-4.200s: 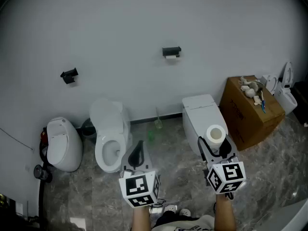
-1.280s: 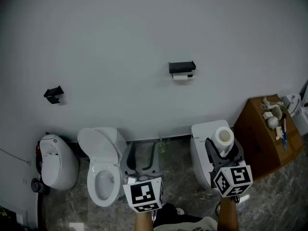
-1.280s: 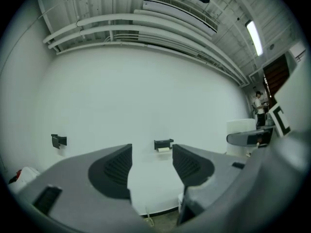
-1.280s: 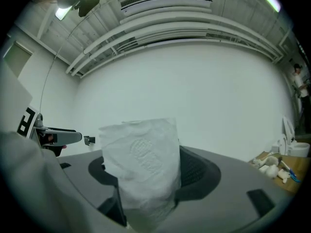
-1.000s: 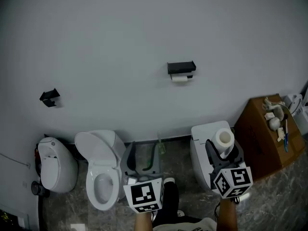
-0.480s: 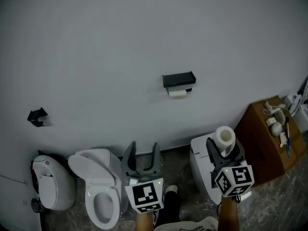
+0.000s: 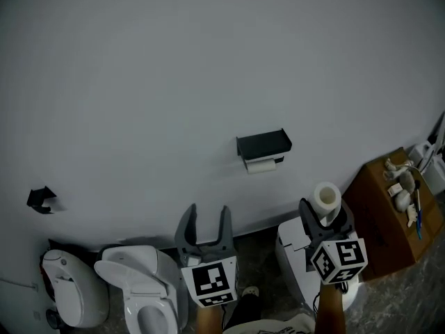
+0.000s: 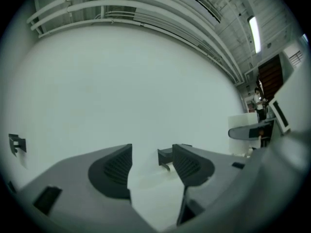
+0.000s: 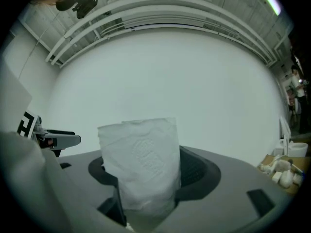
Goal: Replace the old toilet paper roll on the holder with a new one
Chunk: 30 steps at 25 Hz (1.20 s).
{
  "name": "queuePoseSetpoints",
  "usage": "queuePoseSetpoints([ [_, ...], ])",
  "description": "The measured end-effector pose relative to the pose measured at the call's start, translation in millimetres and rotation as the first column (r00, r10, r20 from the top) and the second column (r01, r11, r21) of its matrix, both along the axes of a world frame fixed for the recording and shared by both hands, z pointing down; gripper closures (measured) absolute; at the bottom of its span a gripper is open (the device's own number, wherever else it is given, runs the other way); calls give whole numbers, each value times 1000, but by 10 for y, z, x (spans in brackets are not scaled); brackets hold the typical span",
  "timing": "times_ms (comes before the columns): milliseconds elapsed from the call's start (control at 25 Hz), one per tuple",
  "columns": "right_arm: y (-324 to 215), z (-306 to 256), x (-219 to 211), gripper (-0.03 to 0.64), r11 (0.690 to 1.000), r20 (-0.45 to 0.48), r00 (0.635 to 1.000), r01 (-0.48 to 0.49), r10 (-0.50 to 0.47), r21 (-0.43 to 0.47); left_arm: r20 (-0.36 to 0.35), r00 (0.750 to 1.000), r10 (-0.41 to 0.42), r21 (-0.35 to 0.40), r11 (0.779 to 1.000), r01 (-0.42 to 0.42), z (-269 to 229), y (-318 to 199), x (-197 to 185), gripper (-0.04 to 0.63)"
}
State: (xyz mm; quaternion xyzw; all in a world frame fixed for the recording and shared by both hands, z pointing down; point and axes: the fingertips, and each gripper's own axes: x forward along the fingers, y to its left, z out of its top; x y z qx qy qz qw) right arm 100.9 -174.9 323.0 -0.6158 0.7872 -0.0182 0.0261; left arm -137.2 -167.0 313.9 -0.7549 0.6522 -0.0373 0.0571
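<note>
While the left gripper (image 7: 206, 226) is spreading its jaws empty below the holder (image 7: 263, 145), the right gripper (image 7: 324, 217) is clamping the new roll (image 7: 326, 199).

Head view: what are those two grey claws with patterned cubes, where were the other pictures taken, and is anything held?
No robot: a person holds a two-jaw tool in each hand. One camera sits on the person's head; the others ride on each tool. The left gripper is open and empty, pointing at the black holder on the wall, with a small roll under it. The right gripper is shut on a fresh toilet paper roll. On the floor stand toilets.
</note>
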Motion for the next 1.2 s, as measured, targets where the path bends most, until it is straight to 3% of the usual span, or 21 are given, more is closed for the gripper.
queuePoseSetpoints([
  [440, -725, 21, -141, 299, 1000, 6, 1000, -29, 29, -6, -6, 1000, 29, -16, 999, -29, 19, -839, -129, 353],
  [1200, -1160, 157, 130, 299, 997, 9, 999, -53, 54, -53, 5, 999, 47, -56, 997, -47, 176, -1306, 126, 353],
])
